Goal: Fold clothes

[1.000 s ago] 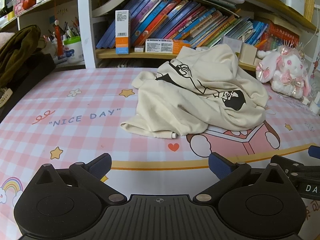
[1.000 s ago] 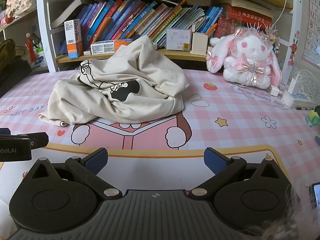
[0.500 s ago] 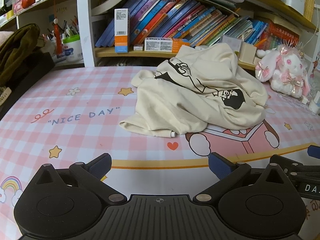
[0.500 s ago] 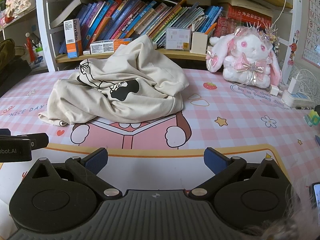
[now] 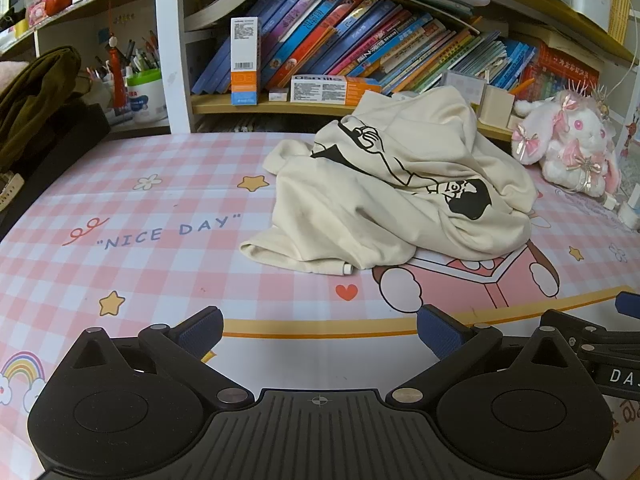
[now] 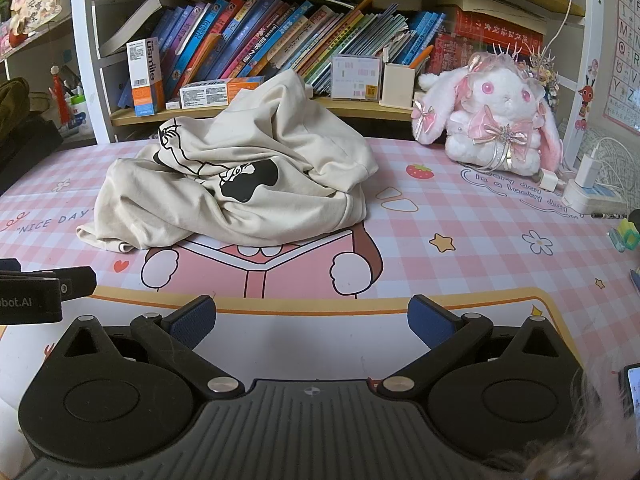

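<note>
A cream sweatshirt (image 5: 384, 200) with a black line drawing lies crumpled in a heap on the pink checked table mat (image 5: 140, 208), its back edge leaning against the low bookshelf. The right wrist view shows the same sweatshirt (image 6: 240, 184) left of centre. My left gripper (image 5: 320, 330) is open, low over the mat's near edge, well short of the garment's hem. My right gripper (image 6: 310, 318) is open too, just as far back, with nothing between its blue pads. Each gripper shows at the side edge of the other's view.
A shelf of slanted books (image 5: 360, 48) and boxes runs along the back. A white and pink plush rabbit (image 6: 496, 116) sits at the back right beside a charger and power strip (image 6: 588, 188). Dark green cloth (image 5: 36, 100) lies far left. A phone edge (image 6: 632, 392) shows at right.
Both grippers have drifted very slightly; the sweatshirt sits a touch higher in the left view. Nothing was gripped or released.
</note>
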